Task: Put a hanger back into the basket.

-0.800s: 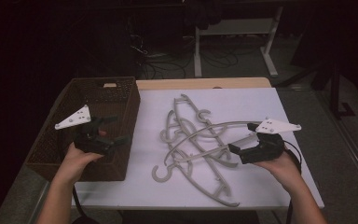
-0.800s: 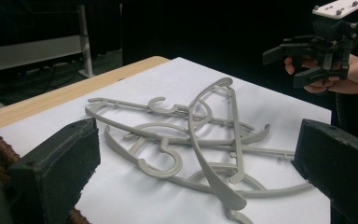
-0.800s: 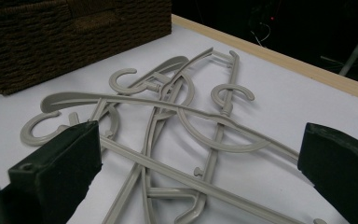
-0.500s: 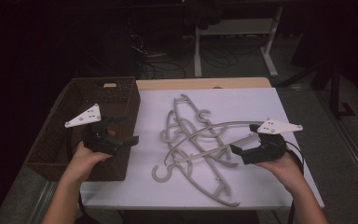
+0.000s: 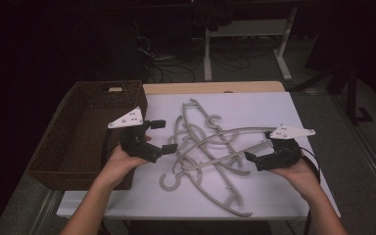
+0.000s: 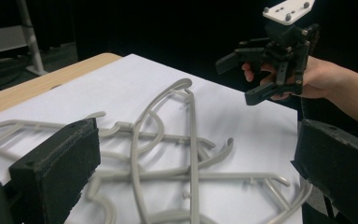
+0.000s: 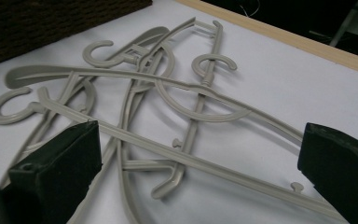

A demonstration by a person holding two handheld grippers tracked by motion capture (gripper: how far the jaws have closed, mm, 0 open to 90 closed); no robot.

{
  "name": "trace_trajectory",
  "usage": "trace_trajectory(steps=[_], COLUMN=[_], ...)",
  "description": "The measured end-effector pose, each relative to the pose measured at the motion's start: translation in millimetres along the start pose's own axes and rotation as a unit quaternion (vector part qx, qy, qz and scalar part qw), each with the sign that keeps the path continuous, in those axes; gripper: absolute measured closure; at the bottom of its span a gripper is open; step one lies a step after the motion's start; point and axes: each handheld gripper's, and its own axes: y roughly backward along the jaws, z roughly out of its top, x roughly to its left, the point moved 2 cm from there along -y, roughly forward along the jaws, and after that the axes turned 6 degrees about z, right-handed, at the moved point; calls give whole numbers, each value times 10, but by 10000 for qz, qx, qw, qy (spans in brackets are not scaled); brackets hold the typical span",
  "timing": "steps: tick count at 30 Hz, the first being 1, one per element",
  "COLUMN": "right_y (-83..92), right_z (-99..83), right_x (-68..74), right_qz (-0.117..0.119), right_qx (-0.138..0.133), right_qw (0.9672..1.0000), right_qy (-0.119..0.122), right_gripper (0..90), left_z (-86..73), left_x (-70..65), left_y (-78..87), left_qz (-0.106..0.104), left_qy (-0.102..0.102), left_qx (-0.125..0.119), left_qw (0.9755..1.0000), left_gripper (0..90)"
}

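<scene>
Both grippers [image 5: 162, 135] [image 5: 253, 156] gaping, flanking tangled hangers [image 5: 210, 147] — seemingly untouched

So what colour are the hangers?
The hangers are light grey, clearest in the right gripper view.

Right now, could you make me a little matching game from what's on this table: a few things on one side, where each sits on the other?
Things:
1. dark brown woven wicker basket
2. tangled pile of grey plastic coat hangers
3. left hand-held gripper
4. right hand-held gripper

Places:
A. at the pile's right side, jaws open
B. middle of the white sheet
C. table's left edge
D. between basket and pile, jaws open

Pairs: 1-C, 2-B, 3-D, 4-A
</scene>
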Motion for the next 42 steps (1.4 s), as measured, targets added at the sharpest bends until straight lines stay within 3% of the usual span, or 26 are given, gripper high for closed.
trace_trajectory(steps=[3, 10, 11, 14, 21, 23, 32, 42], right_y=[-38, -160, -251, -308, -408, -425, -559, -626], right_z=[24, 52, 48, 37, -7, -33, -210, -269], right_x=[-58, -185, -225, -240, -237, -251, -288, -293], right_qz=[0, -85, -164, -183, -286, -269, -277, -317], right_qx=[37, 280, 439, 545, 741, 851, 1186, 1298], right_qw=[10000, 9993, 9984, 9977, 9958, 9945, 9909, 9894], right_qy=[-64, -240, -331, -371, -463, -541, -568, -562], right_gripper=[34, 204, 322, 435, 812, 873, 886, 887], left_z=[42, 71, 51, 24, -49, -62, -75, -108], left_x=[-14, 10, 35, 53, 91, 97, 108, 114], left_y=[-135, -340, -398, -438, -498, -507, -528, -580], left_qz=[-76, -82, -53, -17, 71, 79, 95, 142], left_qy=[-7, -8, -18, -49, -83, -86, -87, -128], left_qx=[-25, -46, -20, 27, 128, 152, 186, 352], left_qw=[10000, 10000, 10000, 10000, 9999, 9998, 9997, 9992], left_gripper=[0, 0, 0, 0, 0, 0, 0, 0])
